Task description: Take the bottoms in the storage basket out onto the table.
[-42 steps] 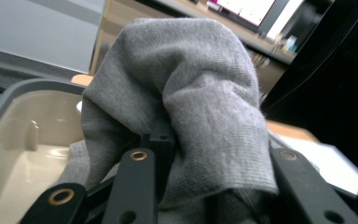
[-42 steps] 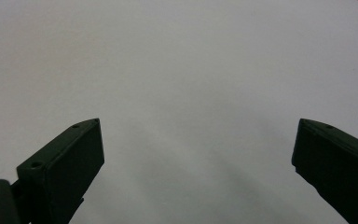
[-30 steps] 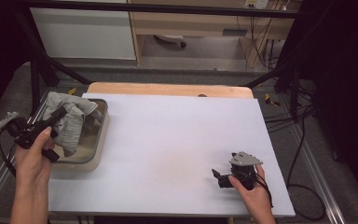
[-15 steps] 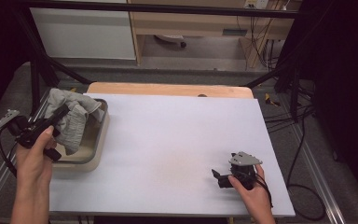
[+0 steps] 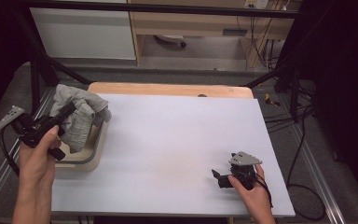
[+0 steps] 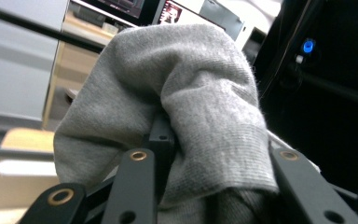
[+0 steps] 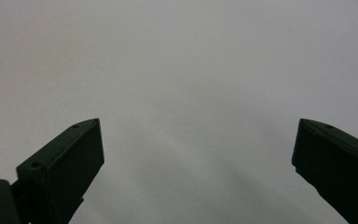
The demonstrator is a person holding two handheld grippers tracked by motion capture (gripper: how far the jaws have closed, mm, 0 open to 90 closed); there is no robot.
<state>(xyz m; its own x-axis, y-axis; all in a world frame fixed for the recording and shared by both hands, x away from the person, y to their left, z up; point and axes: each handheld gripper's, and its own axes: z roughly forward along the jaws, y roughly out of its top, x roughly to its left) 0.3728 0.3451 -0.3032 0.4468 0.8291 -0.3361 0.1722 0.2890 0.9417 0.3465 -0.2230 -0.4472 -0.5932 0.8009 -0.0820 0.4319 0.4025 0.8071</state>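
A grey knitted cloth (image 5: 80, 115) hangs bunched from my left gripper (image 5: 69, 111), which is shut on it above the left end of the table. In the left gripper view the cloth (image 6: 191, 93) drapes over the black jaws and hides their tips. The cloth's lower end dangles over a beige tray (image 5: 96, 148) at the table's left edge. My right gripper (image 5: 217, 176) rests low on the white tabletop (image 5: 177, 135) near the front right. Its jaws stand wide open around bare table, as the right gripper view (image 7: 198, 126) shows.
A wooden board edge (image 5: 168, 88) runs along the back of the table. Black frame struts (image 5: 42, 70) slant down at the back left, and cables (image 5: 303, 140) trail off the right side. A cabinet and shelves stand beyond the table.
My left gripper has risen and drawn back a little, lifting the grey cloth up out of the tray. The right gripper has stayed where it was.
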